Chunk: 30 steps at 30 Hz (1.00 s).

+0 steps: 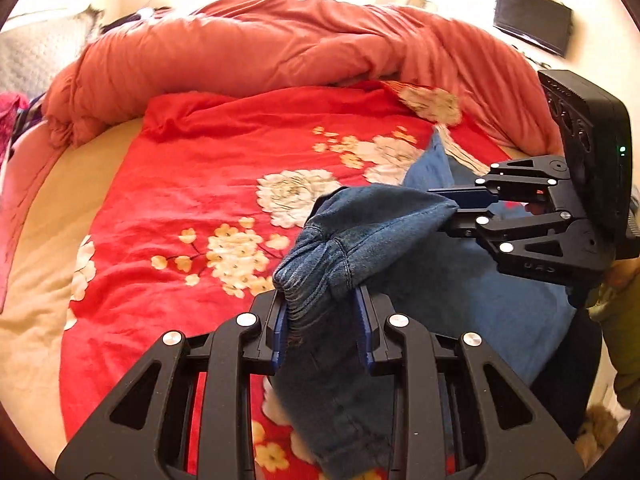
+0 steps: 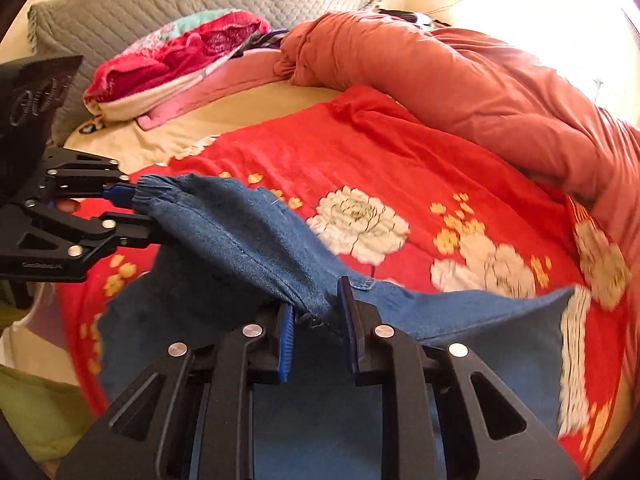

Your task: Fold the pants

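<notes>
Blue denim pants [image 1: 380,224] hang lifted over a red flowered blanket [image 1: 200,168] on a bed. My left gripper [image 1: 320,300] is shut on a bunched, ribbed end of the gathered denim band. My right gripper [image 1: 452,206] comes in from the right and is shut on the other end of the same band. In the right wrist view, my right gripper [image 2: 318,312] pinches a seamed edge of the pants [image 2: 240,232]. My left gripper [image 2: 132,208] holds the gathered end at the far left. The cloth stretches between the two grippers, and the rest drapes down onto the blanket [image 2: 400,160].
A rumpled coral duvet [image 1: 260,48] is piled along the far side of the bed. A heap of pink and red clothes [image 2: 180,52] lies by a grey quilted headboard [image 2: 160,0]. Cream sheet [image 1: 48,260] shows at the left. An olive sleeve [image 1: 624,320] is behind the right gripper.
</notes>
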Tool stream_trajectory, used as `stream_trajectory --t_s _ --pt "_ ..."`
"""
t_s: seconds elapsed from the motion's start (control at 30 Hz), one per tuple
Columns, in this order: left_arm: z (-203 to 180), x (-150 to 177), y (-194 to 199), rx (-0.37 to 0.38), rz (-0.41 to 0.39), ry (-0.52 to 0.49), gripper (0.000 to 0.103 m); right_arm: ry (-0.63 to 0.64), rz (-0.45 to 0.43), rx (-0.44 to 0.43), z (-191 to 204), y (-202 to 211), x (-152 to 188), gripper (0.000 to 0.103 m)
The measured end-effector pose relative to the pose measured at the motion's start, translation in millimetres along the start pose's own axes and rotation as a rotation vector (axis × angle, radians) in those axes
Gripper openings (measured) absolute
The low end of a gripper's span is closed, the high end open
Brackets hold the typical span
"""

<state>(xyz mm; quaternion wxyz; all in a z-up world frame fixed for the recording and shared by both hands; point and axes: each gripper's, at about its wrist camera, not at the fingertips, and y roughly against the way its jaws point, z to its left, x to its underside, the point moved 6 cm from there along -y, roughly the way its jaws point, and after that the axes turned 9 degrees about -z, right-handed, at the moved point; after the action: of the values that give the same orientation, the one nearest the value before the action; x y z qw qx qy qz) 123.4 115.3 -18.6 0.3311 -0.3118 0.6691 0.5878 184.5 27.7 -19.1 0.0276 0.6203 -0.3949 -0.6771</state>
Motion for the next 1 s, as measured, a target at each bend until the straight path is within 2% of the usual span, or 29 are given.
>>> stream_trajectory --t_s 0.2,0.3,0.47,0.6,0.8,0.93,1.0 --pt "-16.4 21.4 19.7 0.057 0.027 -0.042 0.021 -0.052 -0.033 -0.011 26.7 40.2 23.9 0.019" --pt "-24.6 39.1 29.4 0.111 0.061 -0.038 0.021 -0.064 -0.024 -0.023 41.2 55.2 38.0 0.019" --pt "-32.9 64.2 40.7 0.139 0.111 -0.045 0.022 -0.042 -0.007 -0.072 70.1 73.1 61.7 0.019" --pt "-35.9 85.5 41.6 0.159 0.169 -0.041 0.022 -0.015 0.028 -0.098 87.2 73.5 82.1 0.019" --pt "-35.9 92.3 54.3 0.178 0.191 -0.064 0.026 -0.045 0.064 -0.151 103.2 65.8 103.9 0.019" --pt "-20.0 93.6 70.6 0.198 0.212 0.005 0.028 -0.058 0.064 -0.187 113.7 62.2 108.1 0.022" --pt "-9.7 83.9 85.8 0.179 0.180 0.030 0.028 -0.058 0.079 -0.182 113.8 58.9 110.0 0.022"
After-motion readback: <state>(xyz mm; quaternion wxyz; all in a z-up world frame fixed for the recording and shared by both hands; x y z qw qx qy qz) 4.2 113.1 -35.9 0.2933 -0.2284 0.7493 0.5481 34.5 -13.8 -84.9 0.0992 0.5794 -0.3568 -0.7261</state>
